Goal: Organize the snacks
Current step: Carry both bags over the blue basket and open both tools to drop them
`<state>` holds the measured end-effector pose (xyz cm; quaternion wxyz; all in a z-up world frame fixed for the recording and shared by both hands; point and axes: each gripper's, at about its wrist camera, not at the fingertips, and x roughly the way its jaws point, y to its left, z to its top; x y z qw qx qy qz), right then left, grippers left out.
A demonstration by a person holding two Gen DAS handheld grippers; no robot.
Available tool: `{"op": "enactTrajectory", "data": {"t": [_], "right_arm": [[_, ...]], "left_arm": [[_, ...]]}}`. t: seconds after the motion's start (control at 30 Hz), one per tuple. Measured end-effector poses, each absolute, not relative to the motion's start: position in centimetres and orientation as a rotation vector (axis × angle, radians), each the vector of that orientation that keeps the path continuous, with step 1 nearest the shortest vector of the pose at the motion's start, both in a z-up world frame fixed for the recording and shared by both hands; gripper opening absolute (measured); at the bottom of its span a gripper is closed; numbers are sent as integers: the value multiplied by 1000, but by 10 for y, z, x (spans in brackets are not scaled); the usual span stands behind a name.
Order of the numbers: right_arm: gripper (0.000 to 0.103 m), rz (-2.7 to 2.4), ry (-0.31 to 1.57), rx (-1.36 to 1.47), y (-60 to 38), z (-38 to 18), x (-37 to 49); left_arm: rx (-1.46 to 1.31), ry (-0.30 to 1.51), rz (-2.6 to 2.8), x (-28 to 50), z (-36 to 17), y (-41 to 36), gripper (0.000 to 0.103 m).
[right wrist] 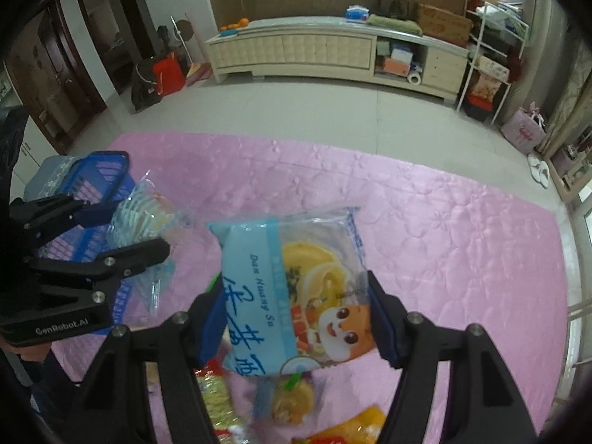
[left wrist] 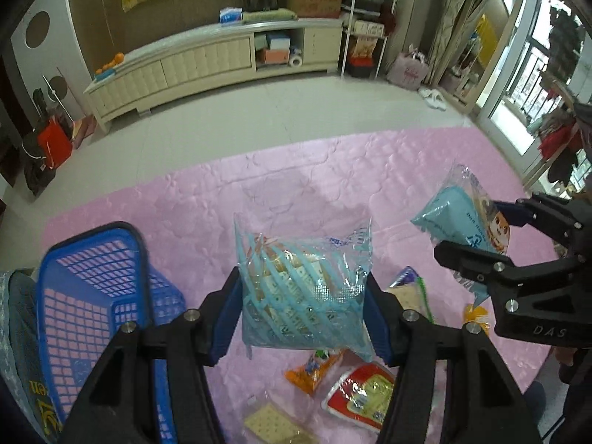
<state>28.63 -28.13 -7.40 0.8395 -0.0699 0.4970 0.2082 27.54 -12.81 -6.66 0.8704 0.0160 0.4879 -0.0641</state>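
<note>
My left gripper [left wrist: 301,314] is shut on a clear snack bag with light blue stripes [left wrist: 303,288] and holds it above the pink quilted mat [left wrist: 296,185]. It also shows in the right wrist view [right wrist: 144,218]. My right gripper [right wrist: 296,318] is shut on a light blue egg-yolk pastry packet [right wrist: 292,285] with a cartoon face, also lifted; the packet shows in the left wrist view [left wrist: 462,218]. A blue plastic basket [left wrist: 92,288] lies tipped on the mat at the left, just left of my left gripper.
Loose snacks lie on the mat below the grippers: an orange packet [left wrist: 314,366], a red-and-white packet [left wrist: 362,396], a cracker pack [left wrist: 273,425], a green-edged pack [left wrist: 407,292]. A long cream cabinet [left wrist: 207,63] stands across the tiled floor.
</note>
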Motion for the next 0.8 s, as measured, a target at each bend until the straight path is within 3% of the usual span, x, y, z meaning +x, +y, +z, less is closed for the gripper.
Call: {"op": "enactTrajectory", "data": {"t": [0.8], "right_arm": [[71, 445, 965, -70, -209, 8, 204]], "left_arm": [[8, 909, -104, 165, 22, -15, 58]]}}
